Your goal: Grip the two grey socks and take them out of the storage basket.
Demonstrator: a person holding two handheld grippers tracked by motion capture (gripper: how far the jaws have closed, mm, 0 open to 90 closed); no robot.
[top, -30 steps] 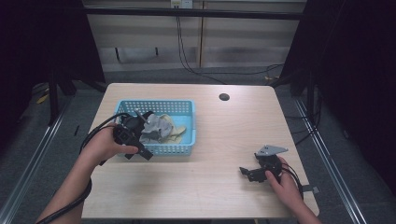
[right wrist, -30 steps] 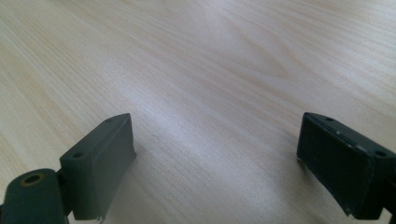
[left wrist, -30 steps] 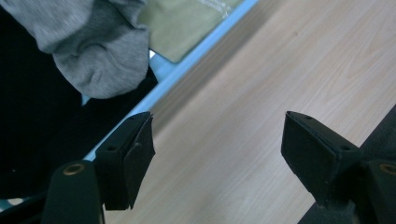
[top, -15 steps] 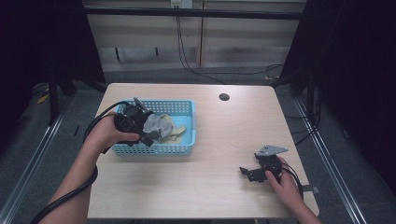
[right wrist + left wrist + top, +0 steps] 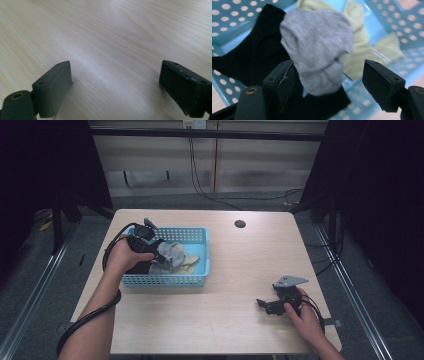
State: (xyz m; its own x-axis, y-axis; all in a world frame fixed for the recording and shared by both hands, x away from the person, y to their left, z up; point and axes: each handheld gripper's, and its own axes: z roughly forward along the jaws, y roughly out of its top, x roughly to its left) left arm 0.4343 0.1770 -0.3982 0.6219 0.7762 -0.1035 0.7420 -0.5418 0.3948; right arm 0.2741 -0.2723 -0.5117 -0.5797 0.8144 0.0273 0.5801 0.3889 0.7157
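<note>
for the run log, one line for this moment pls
left gripper: open over grey sock in blue basket | right gripper: open, on table

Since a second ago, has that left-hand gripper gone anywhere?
Yes. In the high view the left gripper has moved away from the near wall of the blue basket, farther up the table, and now hangs open over the grey sock.

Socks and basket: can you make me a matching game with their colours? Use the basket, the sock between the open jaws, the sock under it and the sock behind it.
Things:
1. basket
2. sock between the left gripper jaws
3. sock under it
4. sock behind it

Colours:
A. black
B. pale yellow-green
C. blue
D. grey

Pairs: 1-C, 2-D, 3-A, 4-B
</note>
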